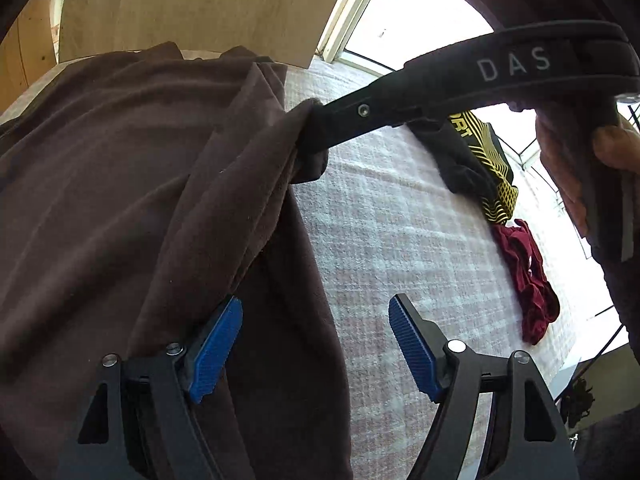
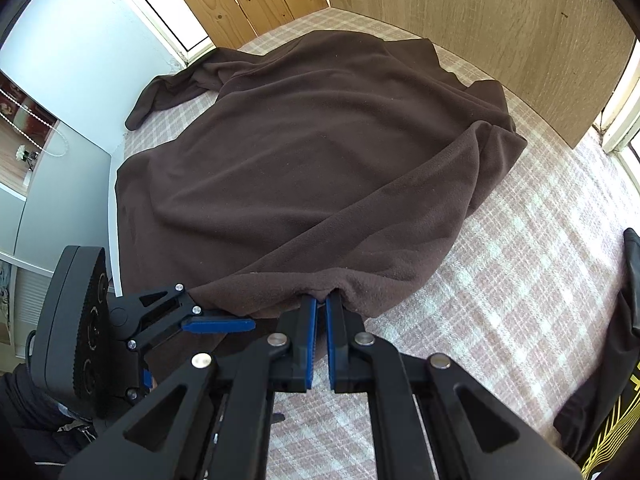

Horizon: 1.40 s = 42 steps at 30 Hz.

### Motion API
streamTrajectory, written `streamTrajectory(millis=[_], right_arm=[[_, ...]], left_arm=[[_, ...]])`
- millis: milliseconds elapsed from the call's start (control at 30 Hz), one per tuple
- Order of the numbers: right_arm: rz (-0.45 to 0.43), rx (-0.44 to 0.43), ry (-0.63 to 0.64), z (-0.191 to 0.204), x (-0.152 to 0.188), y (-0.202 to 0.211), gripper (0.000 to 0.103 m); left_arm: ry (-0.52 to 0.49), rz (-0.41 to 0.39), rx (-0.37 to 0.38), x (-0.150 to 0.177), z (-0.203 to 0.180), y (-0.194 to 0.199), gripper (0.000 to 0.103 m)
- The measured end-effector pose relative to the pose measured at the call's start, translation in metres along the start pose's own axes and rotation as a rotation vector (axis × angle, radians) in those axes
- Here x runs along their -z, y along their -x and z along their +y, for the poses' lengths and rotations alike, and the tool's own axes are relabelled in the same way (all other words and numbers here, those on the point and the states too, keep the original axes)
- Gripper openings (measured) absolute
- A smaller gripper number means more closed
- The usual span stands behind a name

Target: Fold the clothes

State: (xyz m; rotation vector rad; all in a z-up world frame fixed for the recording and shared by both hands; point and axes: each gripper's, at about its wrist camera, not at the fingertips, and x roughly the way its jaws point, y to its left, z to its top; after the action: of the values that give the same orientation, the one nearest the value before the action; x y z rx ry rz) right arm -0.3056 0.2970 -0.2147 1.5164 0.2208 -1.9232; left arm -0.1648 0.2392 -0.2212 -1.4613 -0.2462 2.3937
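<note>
A dark brown fleece top (image 2: 320,160) lies spread over the bed, one sleeve trailing toward the far left. My right gripper (image 2: 322,304) is shut on the top's near hem, pinching a small fold of fabric between its blue pads. In the left wrist view the same right gripper (image 1: 320,128) comes in from the upper right, its tip wrapped in the fleece (image 1: 120,180), with a hand (image 1: 580,168) on its handle. My left gripper (image 1: 316,344) stands open over the fleece's edge; its left pad (image 1: 216,348) rests against the fabric. The left gripper (image 2: 184,352) also shows in the right wrist view.
The bed has a pink and white plaid cover (image 2: 500,280). A black garment with yellow print (image 1: 480,160) and a dark red garment (image 1: 528,280) lie along the bed's right edge. Wooden panels (image 2: 480,40) stand behind the bed, with a white wall and cabinet (image 2: 60,200) at left.
</note>
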Motion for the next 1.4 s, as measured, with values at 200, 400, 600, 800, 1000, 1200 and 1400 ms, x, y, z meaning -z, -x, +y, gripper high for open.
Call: streamTrajectory(millis=[200, 400, 600, 800, 1000, 1200, 1400], right_arm=[[0.009, 0.018, -0.018, -0.013, -0.004, -0.003, 0.005], [0.027, -0.036, -0.049, -0.036, 0.0, -0.009, 0.004], [-0.004, -0.083, -0.039, -0.036, -0.004, -0.001, 0.004], [0.004, -0.078, -0.023, -0.035, 0.006, 0.0, 0.005], [0.019, -0.101, -0.049, -0.043, 0.021, -0.002, 0.006], [-0.023, -0.12, -0.124, -0.056, 0.059, 0.008, 0.024], [-0.034, -0.035, -0.05, -0.028, 0.062, -0.016, 0.025]], left_arm=[[-0.017, 0.057, -0.084, -0.022, -0.009, -0.032, 0.073], [-0.095, 0.066, -0.053, -0.022, -0.025, -0.054, 0.048], [-0.365, 0.096, 0.01, 0.014, -0.087, -0.054, 0.044], [-0.451, 0.116, -0.015, 0.035, -0.111, -0.044, 0.047], [-0.269, 0.056, -0.115, 0.007, -0.039, -0.012, 0.051], [-0.064, 0.024, -0.167, -0.028, 0.027, -0.003, 0.051], [0.014, 0.001, -0.153, -0.029, 0.047, 0.003, 0.052]])
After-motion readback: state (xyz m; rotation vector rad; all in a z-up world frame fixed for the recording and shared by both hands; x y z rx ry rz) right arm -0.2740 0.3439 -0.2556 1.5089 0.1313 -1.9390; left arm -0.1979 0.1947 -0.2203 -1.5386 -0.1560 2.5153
